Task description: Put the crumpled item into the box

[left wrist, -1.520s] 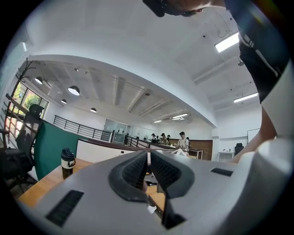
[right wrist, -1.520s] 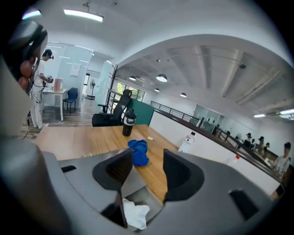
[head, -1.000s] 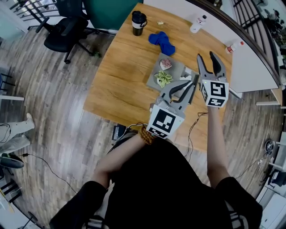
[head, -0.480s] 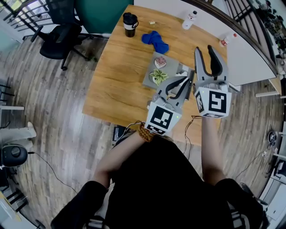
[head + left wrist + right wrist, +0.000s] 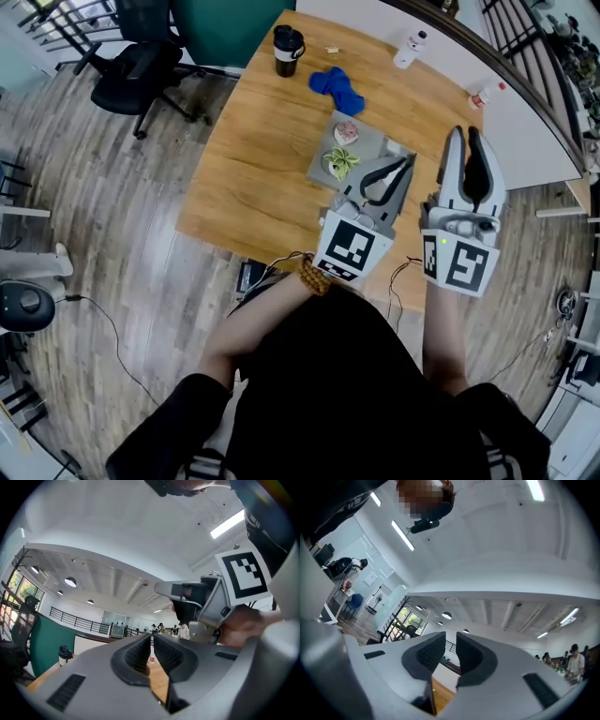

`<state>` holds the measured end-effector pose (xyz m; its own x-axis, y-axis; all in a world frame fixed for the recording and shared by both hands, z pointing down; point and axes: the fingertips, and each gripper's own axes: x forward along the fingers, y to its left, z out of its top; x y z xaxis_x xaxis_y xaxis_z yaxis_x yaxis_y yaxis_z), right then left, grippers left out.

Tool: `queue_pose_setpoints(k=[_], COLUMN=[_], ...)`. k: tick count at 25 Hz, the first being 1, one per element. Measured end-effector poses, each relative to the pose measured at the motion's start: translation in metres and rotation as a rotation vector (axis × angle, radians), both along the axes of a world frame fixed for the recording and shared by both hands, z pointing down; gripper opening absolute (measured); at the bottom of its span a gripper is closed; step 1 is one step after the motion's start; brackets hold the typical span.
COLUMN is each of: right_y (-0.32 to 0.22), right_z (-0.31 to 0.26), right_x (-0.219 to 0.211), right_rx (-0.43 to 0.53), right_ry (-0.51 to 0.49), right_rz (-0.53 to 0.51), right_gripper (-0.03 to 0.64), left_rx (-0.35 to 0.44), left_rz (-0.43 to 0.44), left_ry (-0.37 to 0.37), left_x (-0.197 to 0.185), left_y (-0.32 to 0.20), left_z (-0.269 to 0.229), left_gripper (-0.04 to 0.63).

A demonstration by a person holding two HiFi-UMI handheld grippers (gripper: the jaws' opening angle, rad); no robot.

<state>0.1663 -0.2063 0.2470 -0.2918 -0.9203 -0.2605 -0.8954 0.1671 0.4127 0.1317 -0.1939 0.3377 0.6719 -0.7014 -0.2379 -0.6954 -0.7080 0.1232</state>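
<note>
Head view: blue cloth point(image 5: 337, 86) prob. soft, light (pinch a raised fold); L claw point(image 5: 410, 161) shut, empty; R claw point(image 5: 465, 133) closing, empty.

Bright, even light — fisheye-warped edges

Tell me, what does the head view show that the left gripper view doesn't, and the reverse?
Only the head view: the blue crumpled cloth, the gray box with small items inside, and a black office chair. Only the left gripper view: ceiling lights and distant people. Both: the wooden table and the black cup.
</note>
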Motion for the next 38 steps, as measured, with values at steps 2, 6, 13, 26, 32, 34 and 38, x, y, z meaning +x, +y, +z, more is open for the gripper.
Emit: queue_pose_setpoints(k=[2,6,13,26,32,34,38], right_y=[0.008,0.017,0.031,0.047,0.049,0.05,0.051], right_z=[0.002,0.016,0.051,0.104,0.123,0.126,0.129], right_x=[0.006,0.019,0.017,0.016,0.005,0.001,-0.002], right_rx=[0.031,0.012,-0.072,-0.242,-0.279,-0.288,-0.296], right_ry=[-0.006,-0.036,-0.088,-0.122,-0.119,-0.115,-0.111], right_rz=[0.032,0.083,0.123,0.103,0.083,0.075,0.07], right_gripper=[0.074,0.047,0.008,0.008,0.008,0.008,0.007], left_rx=[0.006,0.006,0.027,0.049,0.072,0.07,0.07], left_rz=[-0.009,-0.036,-0.068,-0.068,-0.076,-0.081,-0.08], left_ry=[-0.004,-0.005,-0.008,-0.025,-0.027,-0.032,-0.033], left_x=[-0.003,-0.013,-0.024,-0.015,-0.022,-0.024,-0.022], left_y=[-0.001,-0.003,0.002,0.013,0.015,0.015,0.014], left_z=[0.001,0.0,0.001,0.001,0.001,0.001,0.002], left_gripper=[0.038,0.038,0.038,0.038,0.038,0.038,0.038])
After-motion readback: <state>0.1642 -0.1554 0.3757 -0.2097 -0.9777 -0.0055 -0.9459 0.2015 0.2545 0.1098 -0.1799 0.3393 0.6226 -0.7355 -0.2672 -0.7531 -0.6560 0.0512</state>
